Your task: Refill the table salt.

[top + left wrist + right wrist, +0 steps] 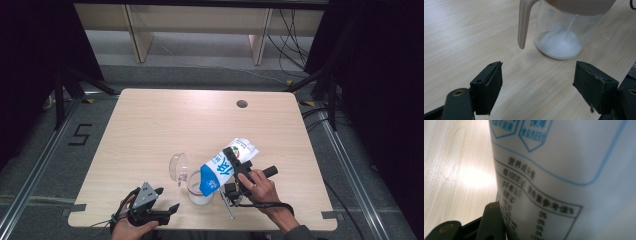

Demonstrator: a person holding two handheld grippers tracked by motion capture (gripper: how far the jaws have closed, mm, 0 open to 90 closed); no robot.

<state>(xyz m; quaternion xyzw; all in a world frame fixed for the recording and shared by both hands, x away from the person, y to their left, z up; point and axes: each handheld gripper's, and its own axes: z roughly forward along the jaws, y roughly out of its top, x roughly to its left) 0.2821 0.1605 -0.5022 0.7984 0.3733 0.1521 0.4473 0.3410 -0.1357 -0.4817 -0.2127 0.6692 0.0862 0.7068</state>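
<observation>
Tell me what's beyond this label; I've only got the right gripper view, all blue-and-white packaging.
Observer: That bag is tilted, blue end down over a clear jug.
Operator: Anything coming out?
Observer: A thin white stream runs inside the jug; a white heap covers its bottom.
Operator: Where's my other hand?
Observer: The left gripper rests on the table beside the jug, jaws open, holding nothing.
Operator: The jug's lid?
Observer: Flipped open, to the jug's left.
</observation>
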